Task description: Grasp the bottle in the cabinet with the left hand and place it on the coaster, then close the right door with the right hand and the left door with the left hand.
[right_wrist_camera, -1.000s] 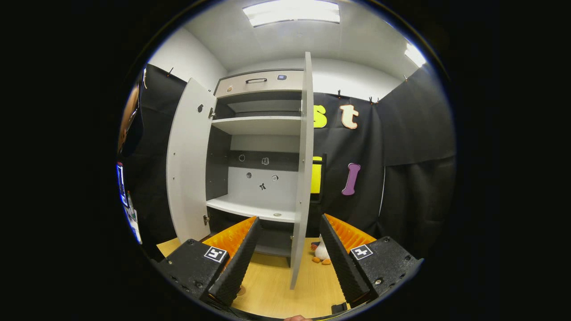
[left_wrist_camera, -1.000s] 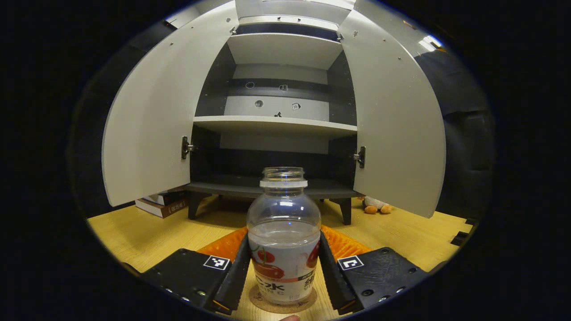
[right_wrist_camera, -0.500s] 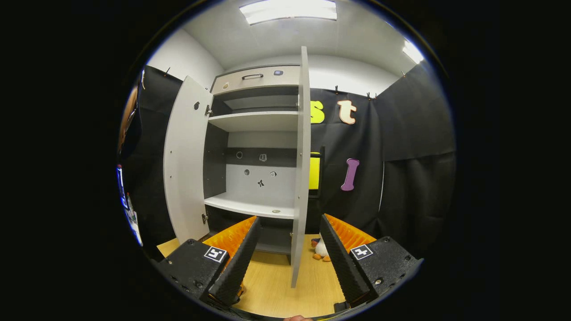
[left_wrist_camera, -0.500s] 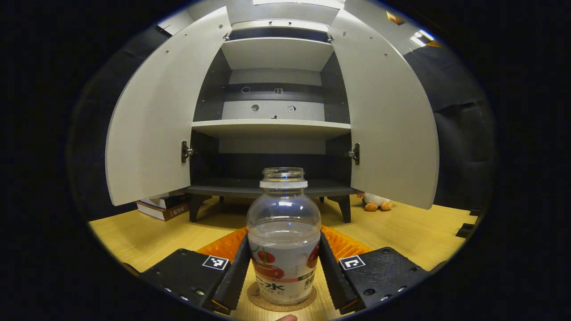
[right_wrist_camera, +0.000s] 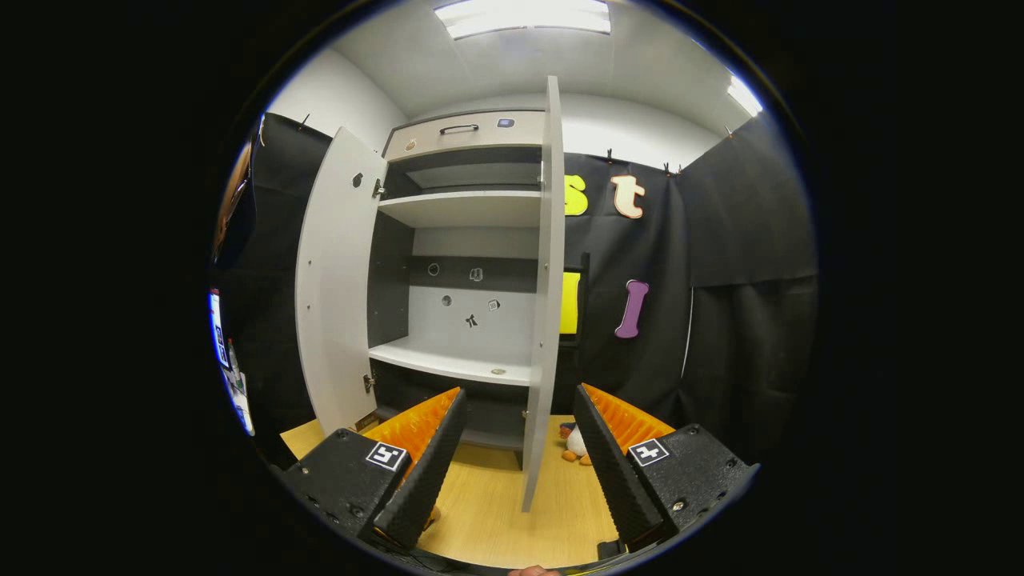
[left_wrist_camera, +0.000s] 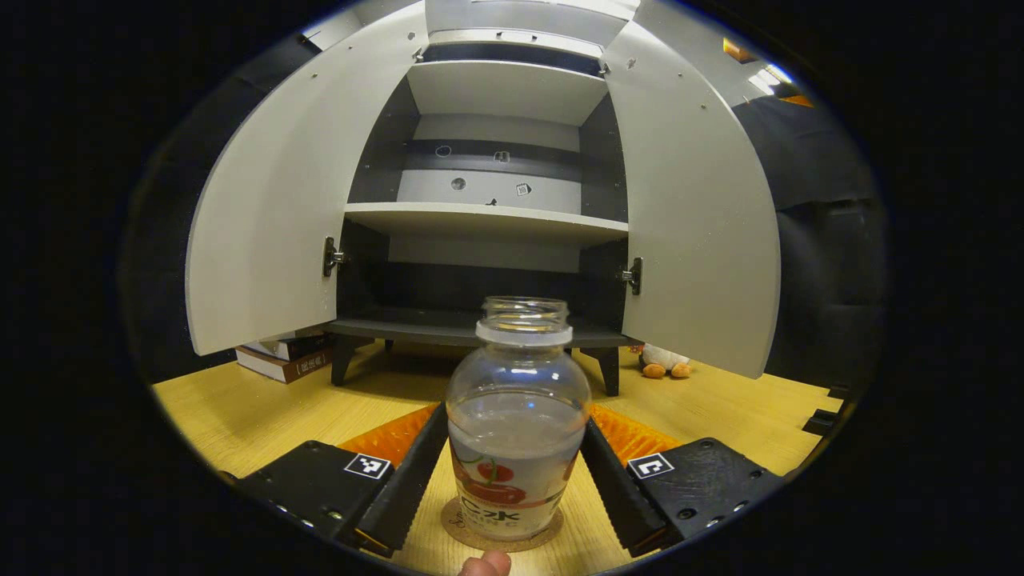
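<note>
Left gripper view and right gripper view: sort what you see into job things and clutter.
Job: bottle, coaster, left door, right door, left gripper, right gripper.
Clutter: books, plush toy.

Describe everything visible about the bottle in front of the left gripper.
The bottle is clear plastic, round-shouldered, with a wide uncapped mouth and a white neck ring. Clear liquid fills it to about the shoulder, and a label with red fruit wraps the lower body. It stands upright on a round cork coaster on the wooden floor, between the left gripper fingers, which flank it with small gaps showing.
</note>
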Demonstrator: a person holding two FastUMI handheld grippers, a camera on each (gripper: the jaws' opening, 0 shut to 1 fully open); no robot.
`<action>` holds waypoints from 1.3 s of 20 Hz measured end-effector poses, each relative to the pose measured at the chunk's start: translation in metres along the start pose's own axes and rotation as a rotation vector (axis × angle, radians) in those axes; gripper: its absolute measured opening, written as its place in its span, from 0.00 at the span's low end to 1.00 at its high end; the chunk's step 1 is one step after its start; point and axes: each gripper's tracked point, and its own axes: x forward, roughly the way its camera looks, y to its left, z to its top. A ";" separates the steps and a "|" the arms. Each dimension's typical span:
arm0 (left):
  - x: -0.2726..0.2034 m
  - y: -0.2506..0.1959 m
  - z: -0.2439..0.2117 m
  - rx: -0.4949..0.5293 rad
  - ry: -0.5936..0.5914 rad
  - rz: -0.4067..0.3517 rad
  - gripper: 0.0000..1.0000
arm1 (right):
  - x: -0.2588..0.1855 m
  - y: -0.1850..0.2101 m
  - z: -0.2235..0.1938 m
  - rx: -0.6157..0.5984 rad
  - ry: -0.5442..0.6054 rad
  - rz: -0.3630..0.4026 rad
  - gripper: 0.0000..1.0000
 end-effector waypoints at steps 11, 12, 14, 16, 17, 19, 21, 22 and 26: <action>-0.034 -0.003 0.106 -0.035 -0.197 -0.049 0.96 | 0.004 -0.004 -0.008 0.045 -0.028 -0.001 0.83; -0.039 -0.002 0.121 -0.048 -0.213 -0.048 0.94 | 0.004 -0.005 -0.010 0.048 -0.034 -0.005 0.83; -0.054 0.001 0.148 -0.065 -0.239 -0.051 0.94 | 0.005 -0.009 -0.015 0.055 -0.043 -0.015 0.83; -0.067 -0.001 0.170 -0.061 -0.252 -0.080 0.97 | 0.008 -0.015 -0.019 0.068 -0.052 -0.029 0.83; -0.072 0.000 0.178 -0.058 -0.250 -0.087 0.95 | 0.008 -0.019 -0.019 0.081 -0.066 -0.041 0.83; -0.080 0.008 0.193 -0.067 -0.239 -0.078 0.99 | 0.010 -0.025 -0.012 0.108 -0.113 -0.054 0.83; -0.087 0.015 0.198 -0.091 -0.203 -0.068 0.95 | 0.013 -0.037 0.000 0.109 -0.167 -0.069 0.83; -0.090 0.021 0.198 -0.102 -0.185 -0.056 0.91 | 0.015 -0.046 0.010 0.104 -0.198 -0.082 0.83; -0.099 0.051 0.197 -0.080 -0.164 0.029 1.00 | 0.044 -0.104 0.052 0.054 -0.256 -0.163 0.82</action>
